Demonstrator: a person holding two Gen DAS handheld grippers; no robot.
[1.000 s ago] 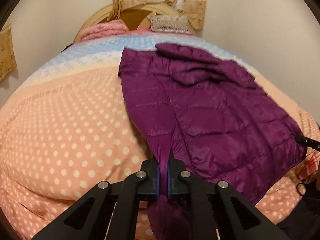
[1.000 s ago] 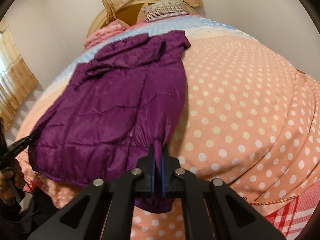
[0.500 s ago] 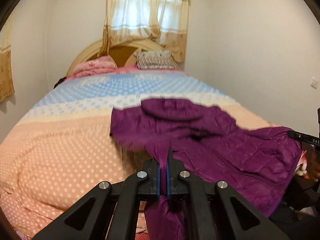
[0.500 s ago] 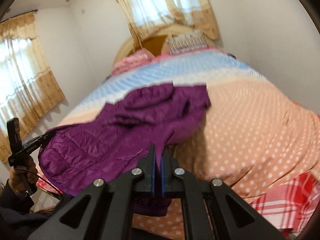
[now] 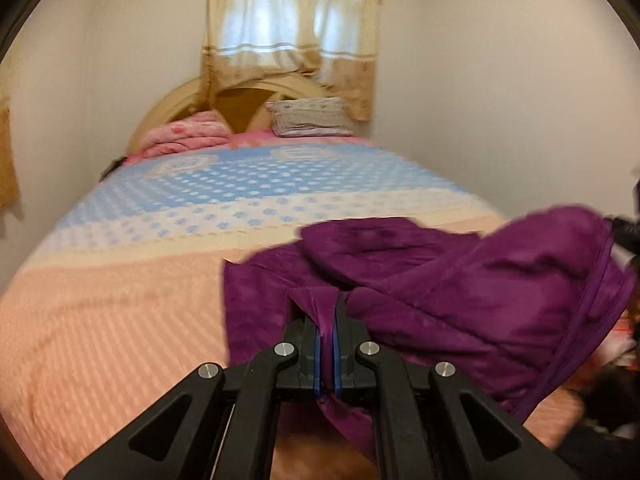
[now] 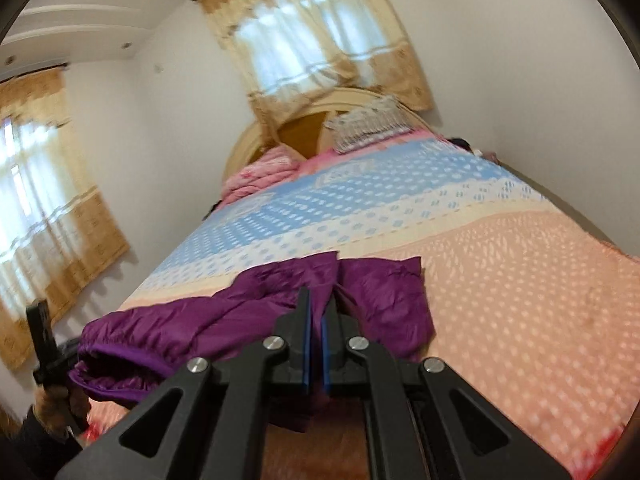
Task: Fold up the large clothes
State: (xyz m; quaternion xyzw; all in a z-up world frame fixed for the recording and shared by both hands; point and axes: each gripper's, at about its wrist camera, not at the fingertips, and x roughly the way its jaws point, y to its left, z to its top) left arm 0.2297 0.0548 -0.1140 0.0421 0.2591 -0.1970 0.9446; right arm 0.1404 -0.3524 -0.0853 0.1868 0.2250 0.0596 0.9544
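Note:
A purple quilted jacket [image 5: 460, 292] is lifted over the near end of a bed with a polka-dot cover [image 5: 120, 300]. My left gripper [image 5: 327, 312] is shut on a corner of its hem. My right gripper [image 6: 317, 308] is shut on the other hem corner of the jacket [image 6: 240, 312]. The jacket's near half is raised and bunched toward its far half, which lies on the bed. Both views are motion-blurred. The other gripper shows at the right edge of the left wrist view [image 5: 624, 236] and at the lower left of the right wrist view [image 6: 44, 340].
The bed cover [image 6: 520, 300] is peach near me and blue farther off. Pillows [image 5: 308, 118] and a pink blanket [image 5: 184, 136] lie by the rounded headboard [image 5: 176, 100]. Curtained windows [image 6: 320, 40] are behind and at the left. Walls stand close on both sides.
Both grippers have lifted the jacket's hem up off the bed and carried it toward the headboard. The cameras have tilted up from the bed to the room.

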